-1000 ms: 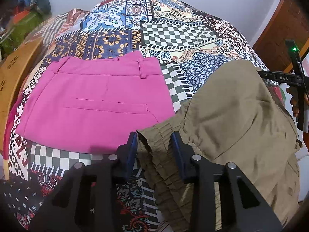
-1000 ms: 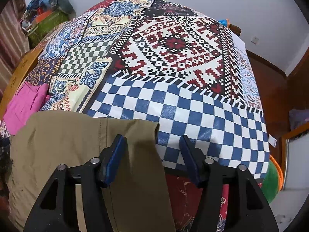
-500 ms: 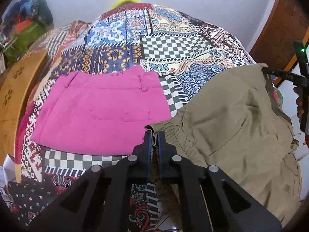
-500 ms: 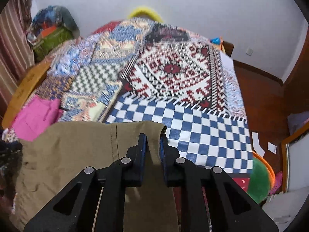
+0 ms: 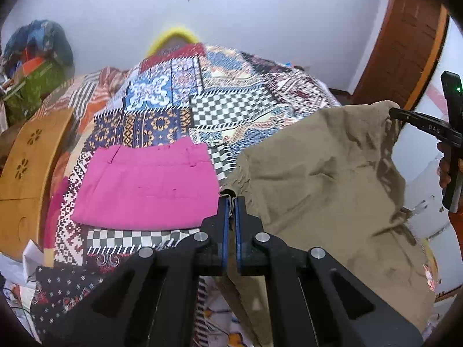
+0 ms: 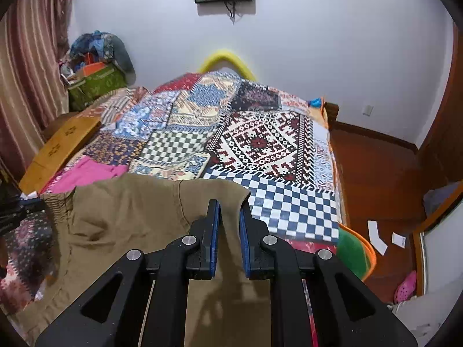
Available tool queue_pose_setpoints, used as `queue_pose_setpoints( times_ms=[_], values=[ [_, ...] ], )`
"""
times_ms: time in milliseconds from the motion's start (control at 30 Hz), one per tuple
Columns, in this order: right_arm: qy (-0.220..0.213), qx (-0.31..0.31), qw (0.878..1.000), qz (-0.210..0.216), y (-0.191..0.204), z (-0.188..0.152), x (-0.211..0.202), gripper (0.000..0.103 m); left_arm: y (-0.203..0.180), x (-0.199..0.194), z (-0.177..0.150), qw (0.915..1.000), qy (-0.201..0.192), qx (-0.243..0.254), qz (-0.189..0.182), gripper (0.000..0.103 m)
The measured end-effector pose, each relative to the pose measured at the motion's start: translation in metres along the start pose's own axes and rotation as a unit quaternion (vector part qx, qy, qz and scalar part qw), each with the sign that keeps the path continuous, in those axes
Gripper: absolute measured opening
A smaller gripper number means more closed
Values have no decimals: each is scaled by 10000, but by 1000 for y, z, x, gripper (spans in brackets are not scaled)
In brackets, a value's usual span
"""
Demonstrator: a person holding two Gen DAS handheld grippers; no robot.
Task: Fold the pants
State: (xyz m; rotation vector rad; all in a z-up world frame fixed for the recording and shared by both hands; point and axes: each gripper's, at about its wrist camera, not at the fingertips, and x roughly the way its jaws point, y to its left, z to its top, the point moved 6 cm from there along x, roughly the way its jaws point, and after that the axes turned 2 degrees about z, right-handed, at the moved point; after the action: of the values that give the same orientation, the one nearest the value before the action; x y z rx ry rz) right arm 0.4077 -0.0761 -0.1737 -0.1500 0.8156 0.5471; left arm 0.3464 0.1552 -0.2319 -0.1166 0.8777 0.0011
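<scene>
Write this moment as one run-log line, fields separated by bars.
left hand-held gripper: shut on olive-khaki cloth pants | right hand-held gripper: shut on pants | pants: lifted

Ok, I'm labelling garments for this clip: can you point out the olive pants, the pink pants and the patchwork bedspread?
olive pants (image 5: 318,179): left wrist view, on the wrinkled middle of the lifted cloth.
pink pants (image 5: 144,185): left wrist view, on the flat middle of the folded piece.
patchwork bedspread (image 6: 260,141): right wrist view, on the bare red-and-white panel.

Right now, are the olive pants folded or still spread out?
Spread out, not folded: the olive pants hang as one open sheet between the left gripper, pinching the waistband, and the right gripper, pinching the far corner.
</scene>
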Motion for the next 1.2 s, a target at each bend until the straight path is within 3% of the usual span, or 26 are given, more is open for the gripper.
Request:
queue_pose_setpoints(
  times_ms=[300,500,567,667,733,833,1067,1200],
  values=[
    [-334,198,9990,211,11,-26,-70,12,-32,-67,-20,9993,-218,176,-263,0],
    [-316,231,9989,250,19,-52,-89,12,-40,-80,-39,9993,-56,152,-333,1],
    [-305,275,9988,276,19,-56,-90,12,-35,-72,-40,9996,66,108,-270,9],
    [-297,277,9989,222,20,-62,-89,12,-26,-49,-37,9996,231,21,-141,34],
    [-281,306,9989,235,18,-64,-84,12,-21,-31,-30,9996,265,-8,-115,59],
    [-290,347,9986,267,14,-68,-82,12,-18,0,-21,9993,369,0,-107,75],
    [-226,383,9987,232,2,-80,-77,12,-9,77,-4,9959,812,-59,-405,77],
    [-116,429,9988,200,-6,-85,-66,12,-12,102,1,9908,923,-113,-987,78]
  ],
)
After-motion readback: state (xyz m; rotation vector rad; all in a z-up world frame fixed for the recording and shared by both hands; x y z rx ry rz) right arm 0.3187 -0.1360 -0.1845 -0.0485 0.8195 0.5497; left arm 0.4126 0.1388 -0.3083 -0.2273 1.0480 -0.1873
